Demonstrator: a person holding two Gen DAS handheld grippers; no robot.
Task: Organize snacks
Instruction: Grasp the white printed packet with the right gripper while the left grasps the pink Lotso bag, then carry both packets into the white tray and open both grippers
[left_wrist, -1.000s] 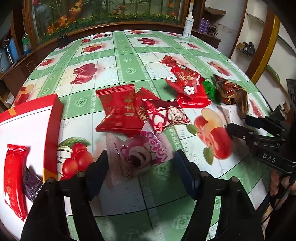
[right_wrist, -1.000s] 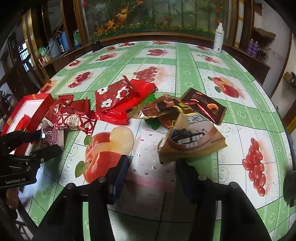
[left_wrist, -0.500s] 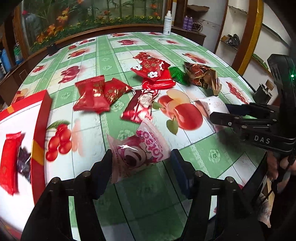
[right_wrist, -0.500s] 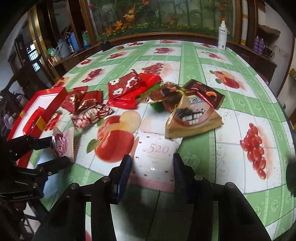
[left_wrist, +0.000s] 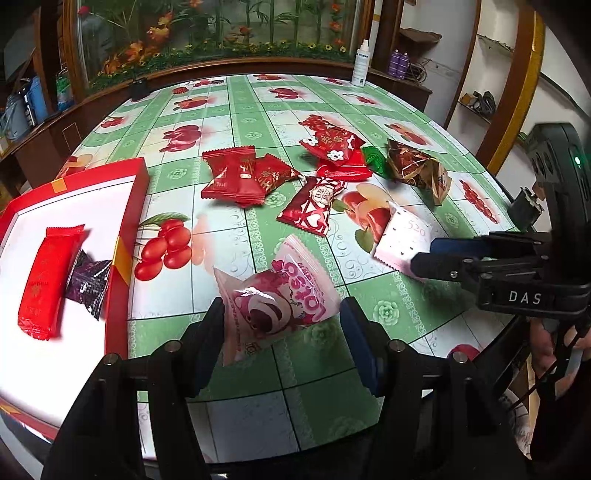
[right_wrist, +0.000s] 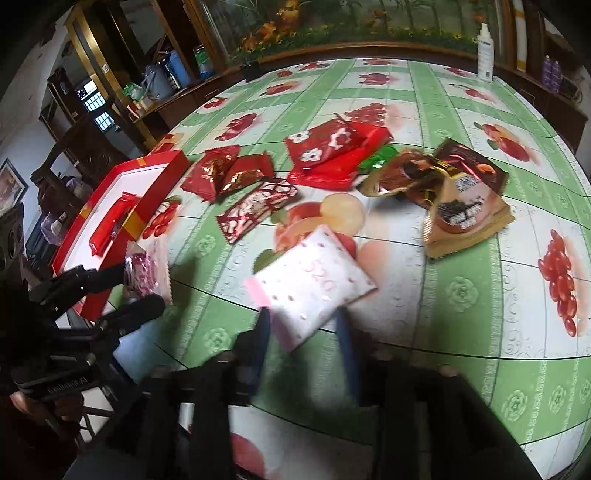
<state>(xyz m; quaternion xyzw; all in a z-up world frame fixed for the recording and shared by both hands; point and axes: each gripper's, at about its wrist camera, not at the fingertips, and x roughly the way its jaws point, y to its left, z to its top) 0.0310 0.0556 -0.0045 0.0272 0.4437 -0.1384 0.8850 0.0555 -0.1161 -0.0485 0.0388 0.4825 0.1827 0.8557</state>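
My left gripper (left_wrist: 282, 314) is shut on a pink strawberry-bear snack packet (left_wrist: 277, 299) and holds it above the table. My right gripper (right_wrist: 303, 325) is shut on a white and pink packet marked 520 (right_wrist: 314, 280), also lifted; it shows in the left wrist view (left_wrist: 402, 236). A red box with a white inside (left_wrist: 129, 206) stands at the left and holds a red bar (left_wrist: 48, 273) and a dark purple packet (left_wrist: 88, 280). Red snack packets (left_wrist: 240, 173) lie in the middle of the table.
Brown and gold snack bags (right_wrist: 461, 206) and a green packet (right_wrist: 380, 158) lie at the right of the pile. A white spray bottle (left_wrist: 360, 62) stands at the table's far edge. Wooden cabinets and shelves ring the round table (left_wrist: 258, 110).
Both grippers have pulled back and up from the pile, each carrying its packet. The left one has swung toward the red box; the right one has tilted left.
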